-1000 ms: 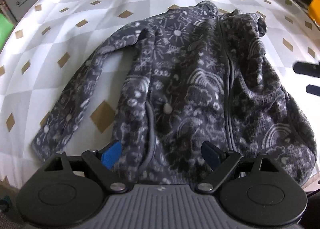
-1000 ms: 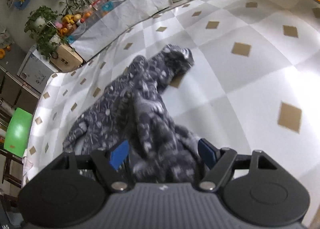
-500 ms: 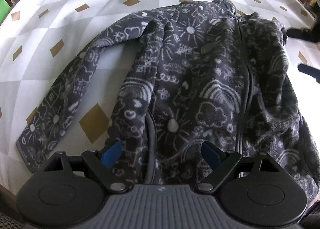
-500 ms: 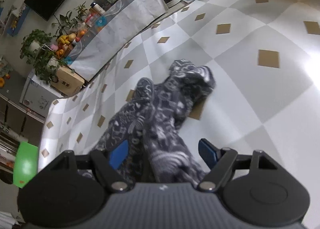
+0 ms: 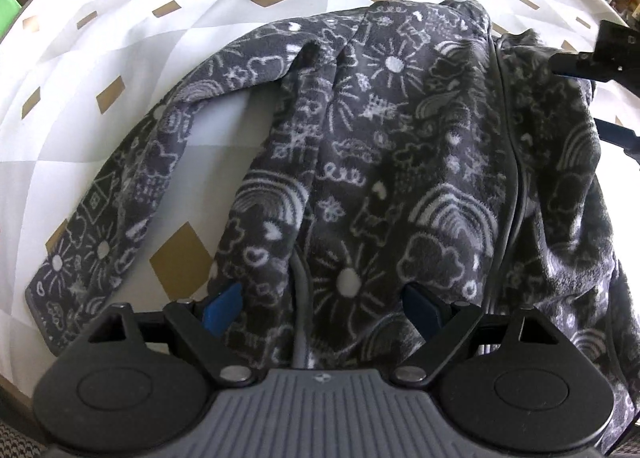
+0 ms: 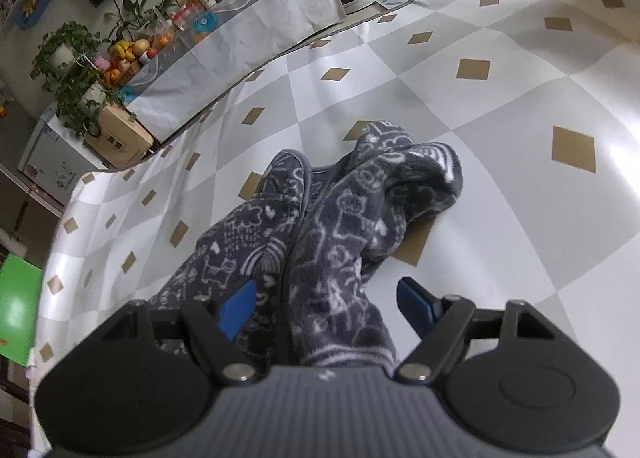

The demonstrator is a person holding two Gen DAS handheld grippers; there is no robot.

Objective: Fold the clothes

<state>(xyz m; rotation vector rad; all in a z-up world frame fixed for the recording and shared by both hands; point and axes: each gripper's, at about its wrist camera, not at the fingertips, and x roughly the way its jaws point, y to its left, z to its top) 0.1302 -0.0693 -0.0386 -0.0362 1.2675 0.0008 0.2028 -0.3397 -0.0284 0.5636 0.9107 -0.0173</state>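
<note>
Fleece jacket (image 5: pixel 400 161) is lying front-up and zipped on the checkered tablecloth (image 5: pixel 120 17), one sleeve (image 5: pixel 120 193) trailing out toward the left of the left wrist view, collar end (image 6: pixel 408 173) bunched at the far end in the right wrist view.

What's changed in the last sec: you've brought both grippers in lower and closer. Jacket fills way more of the left view than it did, and in the right view the cloth now runs right up btwn the fingers instead of sitting off to one side.

Left gripper (image 5: pixel 322 300) has its jaws spread wide over the hem area, nothing pinched afaict. Right gripper (image 6: pixel 326 302) is also spread, straddling the fabric on the jacket's other side (pads don't look like they're pressing on it, so no grip yet).

So imo you're lining up the first grab, folding itself hasn't started. That loose sleeve probably wants tucking in over the body first, and the fleece looks thick, so expect bulky folds.
</note>
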